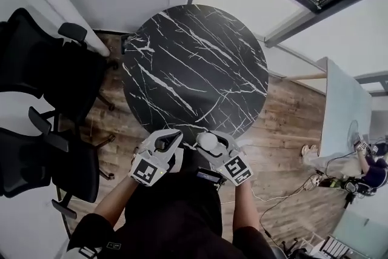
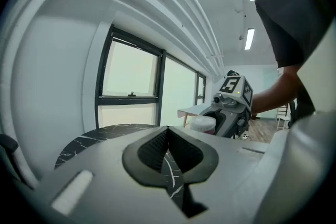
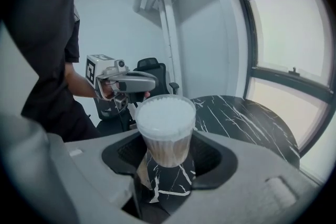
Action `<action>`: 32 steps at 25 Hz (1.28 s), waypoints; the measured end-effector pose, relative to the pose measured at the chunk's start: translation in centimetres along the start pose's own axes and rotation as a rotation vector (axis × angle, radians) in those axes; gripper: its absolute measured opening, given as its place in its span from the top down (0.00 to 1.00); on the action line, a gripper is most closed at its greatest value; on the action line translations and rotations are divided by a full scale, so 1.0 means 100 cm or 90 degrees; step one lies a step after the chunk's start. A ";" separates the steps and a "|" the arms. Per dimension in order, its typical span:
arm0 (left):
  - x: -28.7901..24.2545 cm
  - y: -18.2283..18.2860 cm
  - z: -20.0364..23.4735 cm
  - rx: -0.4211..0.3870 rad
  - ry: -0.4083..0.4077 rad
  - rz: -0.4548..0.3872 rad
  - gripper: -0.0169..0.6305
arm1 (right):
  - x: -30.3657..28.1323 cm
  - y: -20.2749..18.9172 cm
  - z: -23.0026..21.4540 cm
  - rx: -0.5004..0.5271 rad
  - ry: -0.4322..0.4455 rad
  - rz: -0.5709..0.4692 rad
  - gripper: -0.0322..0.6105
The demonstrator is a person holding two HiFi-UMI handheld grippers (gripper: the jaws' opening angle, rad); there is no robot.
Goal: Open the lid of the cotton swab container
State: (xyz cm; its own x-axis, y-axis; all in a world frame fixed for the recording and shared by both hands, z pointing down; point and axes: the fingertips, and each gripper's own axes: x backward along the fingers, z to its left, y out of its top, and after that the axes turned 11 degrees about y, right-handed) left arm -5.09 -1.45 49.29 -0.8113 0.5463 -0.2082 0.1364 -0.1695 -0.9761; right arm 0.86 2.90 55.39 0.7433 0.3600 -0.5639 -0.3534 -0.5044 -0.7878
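Right gripper [image 3: 167, 156] clamped on the cotton swab container [image 3: 165, 123], pads pressing the lower part of its clear wall from both sides, container upright between the jaws. The upper half and the lid [image 3: 166, 113] stick up above the jaws. Lid is on, seated flat over the rim. Inside are cotton swabs [image 3: 164, 145] packed upright, white tips filling the top under the lid, pale brown sticks showing through the wall below. Container base touches nothing; the black marble table [image 1: 194, 63] shows under it through the jaw gap. Left gripper [image 2: 168, 150] has its jaws together with nothing between them, only table surface visible past the tips. It sits just to the left of the right gripper, the two close but apart, tips angled toward each other, and not touching the container. In the head view both grippers are over the near edge of the round table, forearms coming in from below. Beyond the grippers the table top carries nothing that I can make out. Past the left gripper, two black office chairs [image 1: 51, 76] stand on the wooden floor [image 1: 291, 124]. Past the right gripper and well apart, a long white table [image 1: 342, 106], and a person [image 1: 371, 174] low at the far right. Farthest out, wall and dark-framed windows [image 3: 286, 44].
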 end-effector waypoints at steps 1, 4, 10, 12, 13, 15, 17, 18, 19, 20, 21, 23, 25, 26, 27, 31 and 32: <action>0.004 0.002 -0.006 -0.005 -0.022 -0.004 0.97 | 0.005 0.004 0.004 0.004 0.002 -0.003 0.55; 0.011 0.006 -0.024 -0.030 -0.081 -0.015 0.97 | 0.021 0.016 0.011 0.009 0.004 -0.020 0.55; 0.012 0.029 -0.053 -0.057 -0.170 -0.033 0.89 | 0.050 0.029 0.024 0.026 0.054 -0.031 0.55; 0.008 0.026 -0.063 -0.069 -0.193 -0.018 0.82 | 0.060 0.033 0.025 0.040 0.071 -0.025 0.55; 0.005 0.027 -0.068 -0.072 -0.202 -0.010 0.79 | 0.065 0.035 0.026 0.046 0.077 -0.023 0.55; -0.003 0.033 -0.081 -0.081 -0.221 -0.007 0.75 | 0.075 0.040 0.027 0.056 0.086 -0.022 0.55; -0.009 0.044 -0.098 -0.087 -0.250 -0.010 0.70 | 0.085 0.044 0.028 0.066 0.095 -0.020 0.55; -0.011 0.050 -0.107 -0.090 -0.267 -0.013 0.68 | 0.089 0.045 0.029 0.070 0.101 -0.019 0.55; -0.014 0.056 -0.116 -0.094 -0.284 -0.017 0.66 | 0.092 0.046 0.030 0.074 0.104 -0.019 0.55; -0.015 0.062 -0.123 -0.099 -0.299 -0.020 0.64 | 0.095 0.047 0.030 0.077 0.106 -0.020 0.55; -0.017 0.067 -0.129 -0.105 -0.309 -0.025 0.63 | 0.098 0.047 0.030 0.079 0.105 -0.021 0.55; -0.022 0.076 -0.138 -0.109 -0.318 -0.035 0.61 | 0.105 0.047 0.031 0.081 0.101 -0.025 0.55; -0.026 0.083 -0.146 -0.109 -0.320 -0.041 0.61 | 0.110 0.047 0.031 0.083 0.095 -0.029 0.55; -0.027 0.085 -0.149 -0.110 -0.321 -0.041 0.61 | 0.112 0.048 0.031 0.083 0.093 -0.032 0.55; -0.027 0.087 -0.152 -0.109 -0.325 -0.041 0.61 | 0.113 0.048 0.032 0.083 0.092 -0.034 0.55; -0.027 0.090 -0.162 -0.102 -0.335 -0.046 0.59 | 0.114 0.048 0.038 0.084 0.094 -0.041 0.55; -0.026 0.089 -0.162 -0.106 -0.335 -0.047 0.59 | 0.114 0.048 0.039 0.085 0.095 -0.041 0.55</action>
State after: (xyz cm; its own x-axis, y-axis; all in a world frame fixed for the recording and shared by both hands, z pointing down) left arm 7.42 8.90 40.09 -0.9908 0.0605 -0.1214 0.1222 0.0086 -0.9925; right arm 5.42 7.63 44.17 0.8390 0.2629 -0.4764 -0.3676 -0.3716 -0.8525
